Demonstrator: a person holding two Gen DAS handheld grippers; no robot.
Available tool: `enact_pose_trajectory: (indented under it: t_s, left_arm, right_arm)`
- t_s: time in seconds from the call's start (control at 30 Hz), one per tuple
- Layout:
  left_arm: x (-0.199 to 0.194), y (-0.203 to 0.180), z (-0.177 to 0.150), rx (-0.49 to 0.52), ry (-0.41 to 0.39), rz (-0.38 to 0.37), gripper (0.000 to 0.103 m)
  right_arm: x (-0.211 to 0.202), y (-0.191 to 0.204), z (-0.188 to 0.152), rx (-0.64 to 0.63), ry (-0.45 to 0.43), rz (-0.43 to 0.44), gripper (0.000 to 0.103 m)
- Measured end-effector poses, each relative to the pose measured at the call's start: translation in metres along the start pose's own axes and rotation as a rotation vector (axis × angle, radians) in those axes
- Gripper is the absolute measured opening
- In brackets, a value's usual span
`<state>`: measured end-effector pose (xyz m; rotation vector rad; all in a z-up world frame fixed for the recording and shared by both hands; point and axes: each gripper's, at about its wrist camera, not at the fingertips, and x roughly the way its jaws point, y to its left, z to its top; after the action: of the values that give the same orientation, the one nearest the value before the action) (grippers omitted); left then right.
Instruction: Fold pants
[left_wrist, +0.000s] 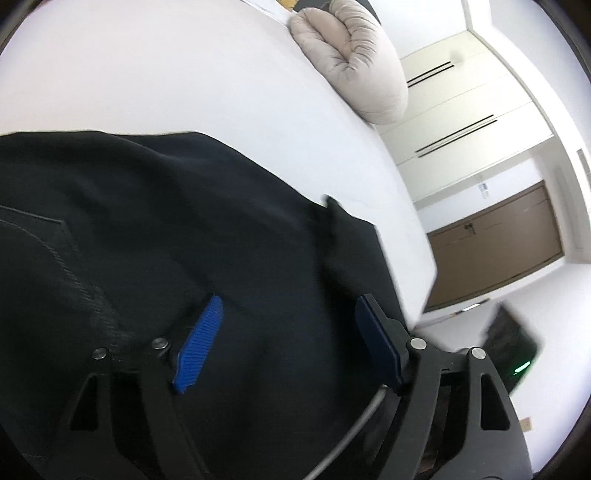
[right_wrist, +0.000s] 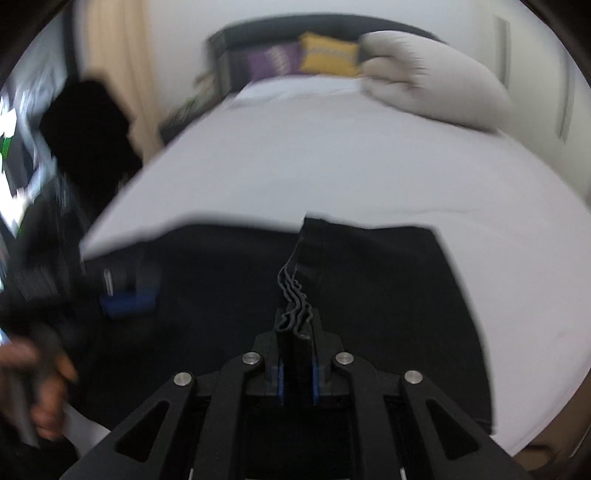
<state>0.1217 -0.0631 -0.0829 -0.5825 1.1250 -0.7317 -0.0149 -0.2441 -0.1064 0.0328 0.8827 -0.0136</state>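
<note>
The black pants (right_wrist: 369, 295) lie on the white bed (right_wrist: 332, 166), filling the lower half of the right wrist view and the lower left of the left wrist view. They already look folded into a compact rectangle, its far edge running straight across the sheet, with a pocket seam showing at the left of the left wrist view. That suggests the legs have been laid over one another and at least one fold is made.

A bunched, several-layered edge of cloth rises from the middle of the rectangle into the right tongs (right_wrist: 295, 332), which are pressed together and pinching it. This edge is lifted rather than lying flat, so the current fold is, in my judgement, not finished: the held layers need to be carried over and laid down, and the stack smoothed.

The left tongs (left_wrist: 288, 332) hover over the cloth with blue pads spread and nothing between them.

No container shows in either view. Beyond the pants, a pale rolled duvet (right_wrist: 432, 77) lies at the upper right, with yellow and purple cushions (right_wrist: 328, 55) at the headboard.
</note>
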Motion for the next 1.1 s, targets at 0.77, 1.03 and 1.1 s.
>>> enact_pose_trajectory:
  t_s: [0.77,1.03,1.1]
  left_arm:
    - [0.064,-0.024,0.045,-0.057,0.254,-0.08,0.009]
    - [0.015,-0.007,0.052,0.036,0.213,-0.03,0.007]
    - [0.004,0.006,0.051,0.021,0.199,-0.016,0.007]
  right_arm:
    - [-0.045,0.058,-0.016,-0.195,-0.131,-0.076,0.011]
    - [-0.047,0.099,-0.013,-0.303,-0.134,-0.022,0.011]
    - [-0.043,0.112,-0.014,-0.336,-0.123,-0.007,0.011]
